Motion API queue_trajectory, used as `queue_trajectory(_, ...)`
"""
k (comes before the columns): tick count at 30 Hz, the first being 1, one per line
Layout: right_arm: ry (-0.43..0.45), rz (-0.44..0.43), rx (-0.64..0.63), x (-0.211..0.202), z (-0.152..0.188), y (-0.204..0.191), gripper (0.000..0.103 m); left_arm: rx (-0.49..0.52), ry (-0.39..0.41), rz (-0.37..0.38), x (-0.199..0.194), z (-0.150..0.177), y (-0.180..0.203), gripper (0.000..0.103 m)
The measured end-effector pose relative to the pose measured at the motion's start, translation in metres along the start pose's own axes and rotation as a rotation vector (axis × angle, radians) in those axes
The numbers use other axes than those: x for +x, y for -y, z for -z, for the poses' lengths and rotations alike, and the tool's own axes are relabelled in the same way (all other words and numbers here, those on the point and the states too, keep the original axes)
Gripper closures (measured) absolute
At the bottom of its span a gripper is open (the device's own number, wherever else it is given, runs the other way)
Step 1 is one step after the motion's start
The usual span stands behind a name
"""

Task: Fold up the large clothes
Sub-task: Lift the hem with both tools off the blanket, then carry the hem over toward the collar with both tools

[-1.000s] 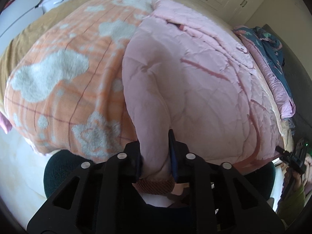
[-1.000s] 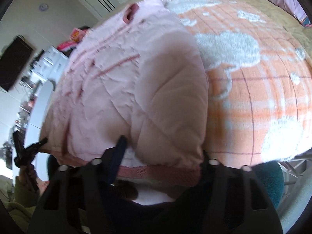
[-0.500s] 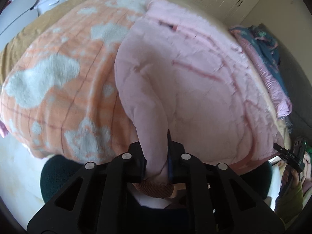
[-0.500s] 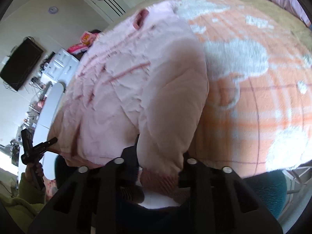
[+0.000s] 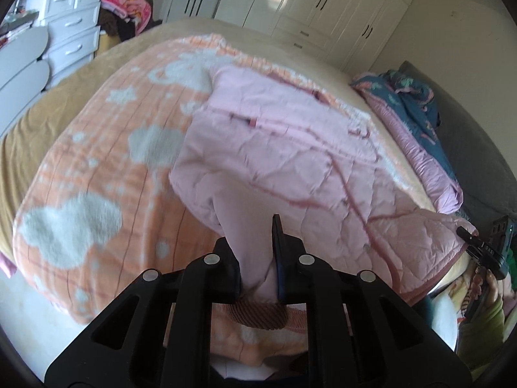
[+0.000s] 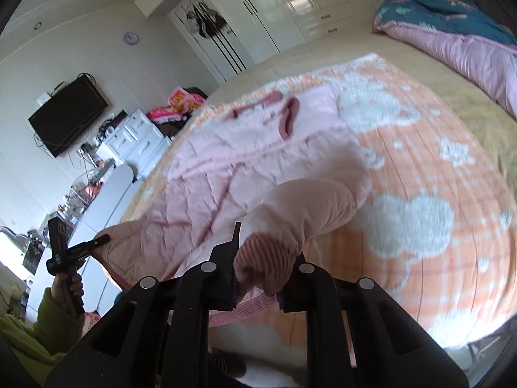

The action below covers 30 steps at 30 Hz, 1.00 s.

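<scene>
1. Left wrist view: left gripper [image 5: 257, 258] is clamped tight on one sleeve [image 5: 248, 226] of the pink quilted jacket [image 5: 290, 148], just above its ribbed cuff [image 5: 258, 315]. Cuff hangs below the jaws, sleeve stretches fwd to the jacket body. Jacket lies spread on an orange blanket [image 5: 90, 174] w/ white cloud shapes, on the bed [image 5: 29, 135]. Probably held near the cuff so the sleeve can be carried across the body for a fold.
2. Same view, far right: other gripper [image 5: 484, 252] in the person's hand, at the jacket's near corner. Small white marks on it, too small to read.
3. Right wrist view: right gripper [image 6: 258, 268] is closed hard on the other sleeve [image 6: 310, 207] right at its ribbed cuff [image 6: 265, 258], cuff bunched btw the fingers. Both sleeve ends held, so prob. a symmetric fold inward.
4. Same view: teal-pink duvet [image 6: 452, 32] piled at the bed's far side, well apart from the jacket. No readable writing anywhere.
</scene>
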State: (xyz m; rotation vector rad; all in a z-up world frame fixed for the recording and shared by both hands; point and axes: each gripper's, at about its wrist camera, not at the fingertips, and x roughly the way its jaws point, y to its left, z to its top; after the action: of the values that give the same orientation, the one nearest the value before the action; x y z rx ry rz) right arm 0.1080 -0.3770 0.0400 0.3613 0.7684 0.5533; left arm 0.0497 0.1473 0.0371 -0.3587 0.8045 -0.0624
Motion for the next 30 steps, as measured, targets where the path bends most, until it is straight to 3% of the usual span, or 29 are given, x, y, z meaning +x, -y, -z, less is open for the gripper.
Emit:
queue_trajectory(14,0.125,-0.009,-0.060,-0.014,-0.075,-0.015,0.089,0.061,0.155,0.038,-0.020,-0.071,0.029,0.095)
queue_trajectory(30,0.180,-0.008,-0.063,-0.012,-0.135,-0.021,0.089,0.085,0.213,0.023,-0.023,-0.131,0.048,0.095)
